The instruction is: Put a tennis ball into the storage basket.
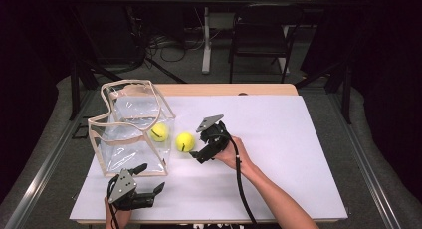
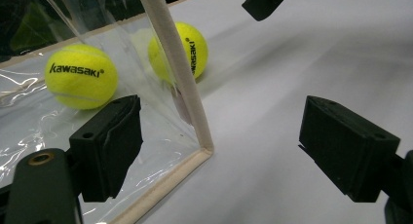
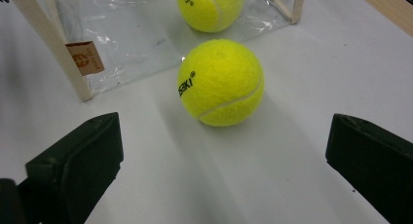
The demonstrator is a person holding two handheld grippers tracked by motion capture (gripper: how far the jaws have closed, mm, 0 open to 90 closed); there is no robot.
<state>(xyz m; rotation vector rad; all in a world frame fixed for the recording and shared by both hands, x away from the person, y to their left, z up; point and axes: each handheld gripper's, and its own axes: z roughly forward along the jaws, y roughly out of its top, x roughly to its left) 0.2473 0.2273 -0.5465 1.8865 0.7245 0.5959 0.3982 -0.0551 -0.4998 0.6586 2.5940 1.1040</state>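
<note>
A clear plastic bag (image 1: pixel 130 125) with beige trim stands on the left of the white mat. One yellow tennis ball (image 1: pixel 159 132) lies inside it against the near wall. A second ball (image 1: pixel 184 142) rests on the mat just outside. My right gripper (image 1: pixel 199 143) is open just right of that outside ball (image 3: pixel 221 83), which sits ahead of its jaws, untouched. My left gripper (image 1: pixel 151 177) is open at the bag's front corner; the trim edge (image 2: pixel 178 73) stands between its jaws. Nothing is held.
The white mat (image 1: pixel 278 139) covers a wooden table (image 1: pixel 224 89) and stretches bare to the right. A small brown label (image 3: pixel 85 57) hangs on the bag's wall. A black chair (image 1: pixel 261 35) and a table leg (image 1: pixel 206 45) stand beyond the far edge.
</note>
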